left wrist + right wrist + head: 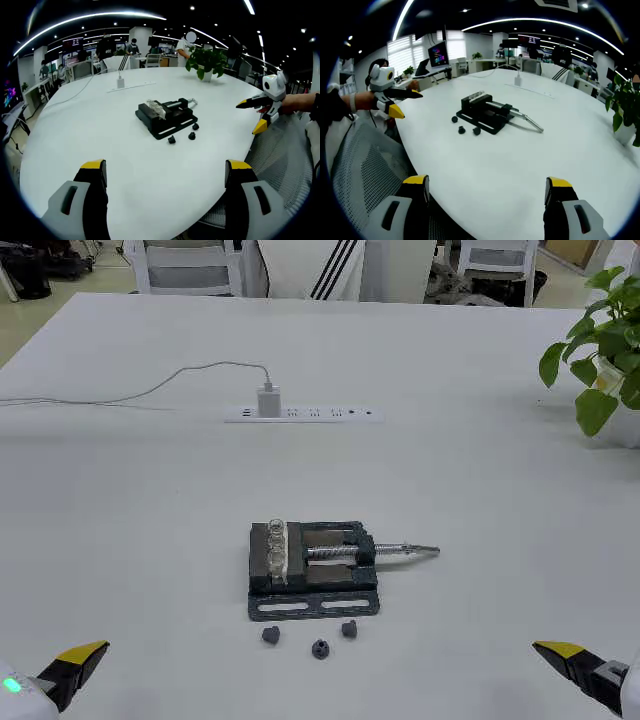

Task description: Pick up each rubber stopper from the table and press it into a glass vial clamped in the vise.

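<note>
Nothing is picked up yet, so this looks like the start of the first pick. The left gripper (165, 169) hangs over the near left edge of the desk (150, 520), jaws wide apart and empty.

Three small dark stoppers (320, 648) lie loose in a shallow row between the vise (315, 605) and the near edge. They sit just beside the vise base and a little apart from each other. The middle one seems to show a notched or hollow top; how the other two lie is too small to tell.

The black vise sits mid-desk with its screw handle pointing toward the right edge. It clamps a short row of clear vials (276, 548) upright at its left end, and their mouths look unplugged.

The right gripper (487, 182) waits over the near right edge, likewise spread open with nothing between its jaws.

The next move probably calls for lowering one gripper onto a stopper and pinching its sides so that the plug end faces down. The stopper would then go squarely over a vial mouth, where a tilted press might skid off the glass.
</note>
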The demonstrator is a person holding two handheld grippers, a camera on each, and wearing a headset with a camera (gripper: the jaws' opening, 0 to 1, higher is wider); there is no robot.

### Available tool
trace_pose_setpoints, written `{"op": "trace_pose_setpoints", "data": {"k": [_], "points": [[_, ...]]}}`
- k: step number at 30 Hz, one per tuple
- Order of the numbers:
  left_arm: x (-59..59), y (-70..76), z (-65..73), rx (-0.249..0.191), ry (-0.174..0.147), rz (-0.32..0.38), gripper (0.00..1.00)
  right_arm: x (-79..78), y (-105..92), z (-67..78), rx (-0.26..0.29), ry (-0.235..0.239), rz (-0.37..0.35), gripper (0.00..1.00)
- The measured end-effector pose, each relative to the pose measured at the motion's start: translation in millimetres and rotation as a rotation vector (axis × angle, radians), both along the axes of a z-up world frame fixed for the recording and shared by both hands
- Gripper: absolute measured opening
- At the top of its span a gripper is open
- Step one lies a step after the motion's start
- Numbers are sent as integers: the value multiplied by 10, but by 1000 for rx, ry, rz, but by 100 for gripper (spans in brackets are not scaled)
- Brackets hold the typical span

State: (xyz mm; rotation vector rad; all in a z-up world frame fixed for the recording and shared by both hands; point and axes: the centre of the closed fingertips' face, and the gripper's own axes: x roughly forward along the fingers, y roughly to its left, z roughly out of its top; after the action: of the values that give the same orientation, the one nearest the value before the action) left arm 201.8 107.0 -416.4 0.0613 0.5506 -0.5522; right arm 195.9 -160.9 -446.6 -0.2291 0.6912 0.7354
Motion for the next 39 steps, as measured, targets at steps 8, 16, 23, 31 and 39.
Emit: {"op": "trace_pose_setpoints", "data": {"k": [8,16,23,31,39], "points": [[44,23,-10,8,6,-1,99,34,-34,8,1,-3,-11,95],[47,25,-16,11,18,-15,99,26,-62,-15,-11,8,-7,95],[70,13,-15,6,25,-24,99,59,-59,-19,-16,7,3,94],[141,-17,38,6,17,-40,99,147,-20,-5,-23,0,38,92],[190,-7,83,25,1,-59,98,274,38,18,-47,-8,112,90]]}}
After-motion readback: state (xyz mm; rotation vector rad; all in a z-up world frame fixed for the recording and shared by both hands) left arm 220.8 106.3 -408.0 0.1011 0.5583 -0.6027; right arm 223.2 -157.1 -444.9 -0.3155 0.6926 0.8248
